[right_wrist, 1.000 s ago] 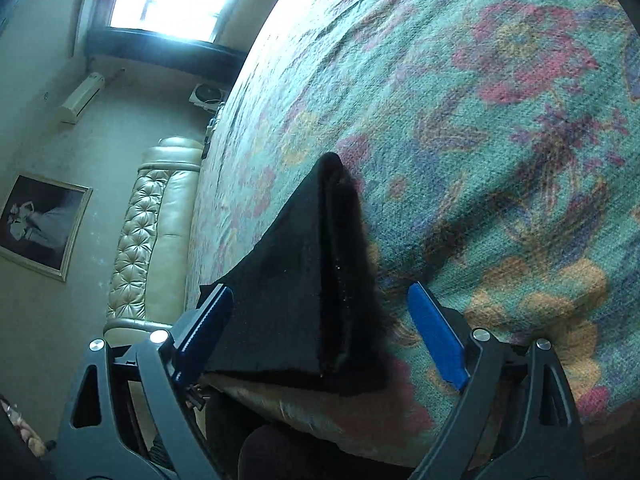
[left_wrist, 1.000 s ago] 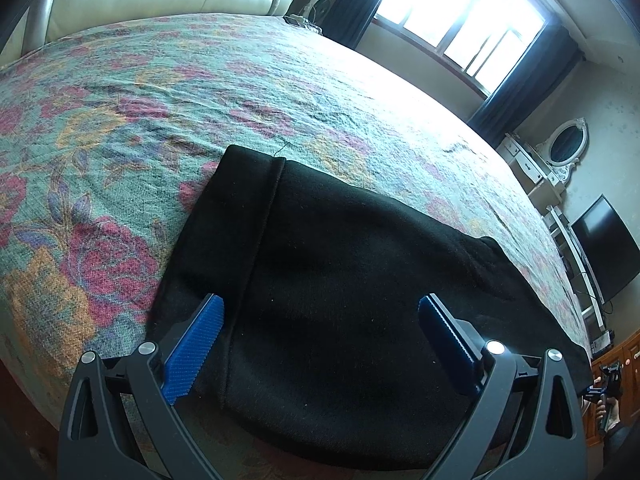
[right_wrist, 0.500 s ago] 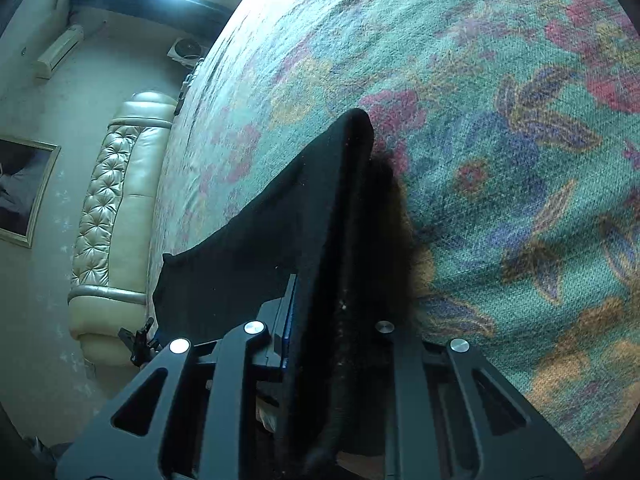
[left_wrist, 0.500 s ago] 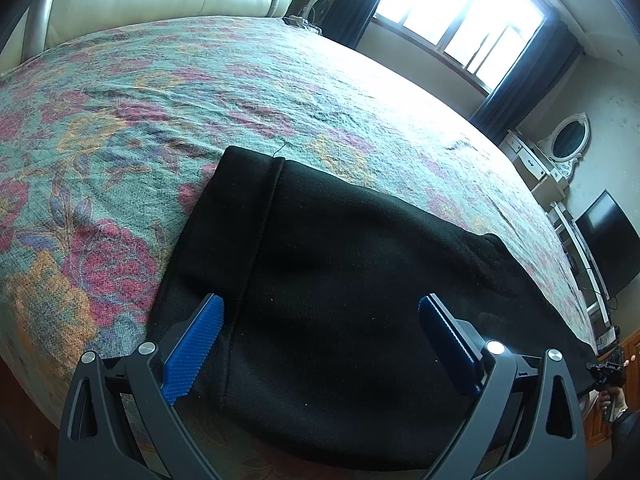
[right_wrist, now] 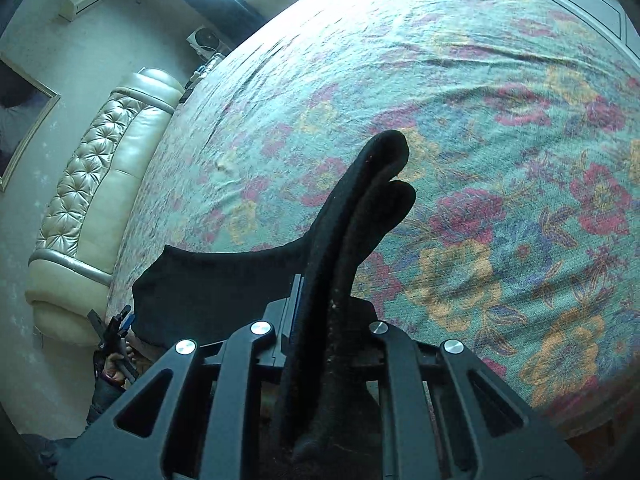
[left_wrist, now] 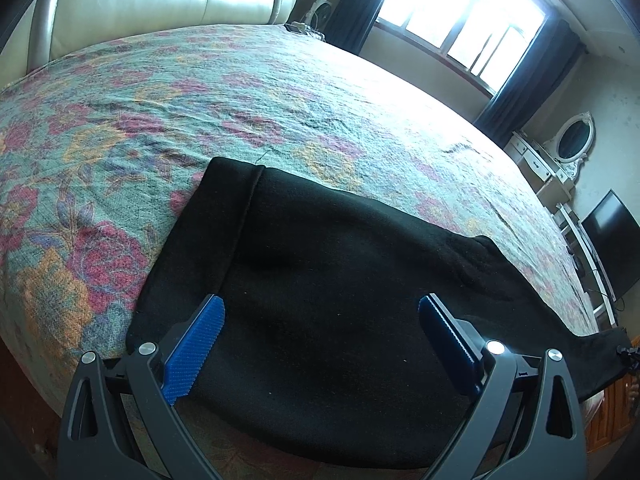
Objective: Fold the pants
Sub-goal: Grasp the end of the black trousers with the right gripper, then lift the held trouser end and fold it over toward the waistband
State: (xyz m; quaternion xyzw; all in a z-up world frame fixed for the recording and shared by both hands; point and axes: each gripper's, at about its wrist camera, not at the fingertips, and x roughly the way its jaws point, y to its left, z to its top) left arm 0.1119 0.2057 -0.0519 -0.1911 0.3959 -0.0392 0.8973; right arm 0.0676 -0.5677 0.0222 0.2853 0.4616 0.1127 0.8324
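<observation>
On floral bedspread (left_wrist: 120, 128), near edge: black pants (left_wrist: 320, 300), waistband end left, long axis running left to right toward far-right leg end. Since a second ago, right gripper (right_wrist: 320, 320) gone from spread to clenched on pants leg end (right_wrist: 384, 176), now raised off bedspread. Left gripper (left_wrist: 320, 336) unchanged, released, fingers wide over waist area.

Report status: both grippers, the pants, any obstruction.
Left gripper open over waistband end. Right gripper shut on leg end of black pants, lifted off floral bedspread. No obstruction visible.
</observation>
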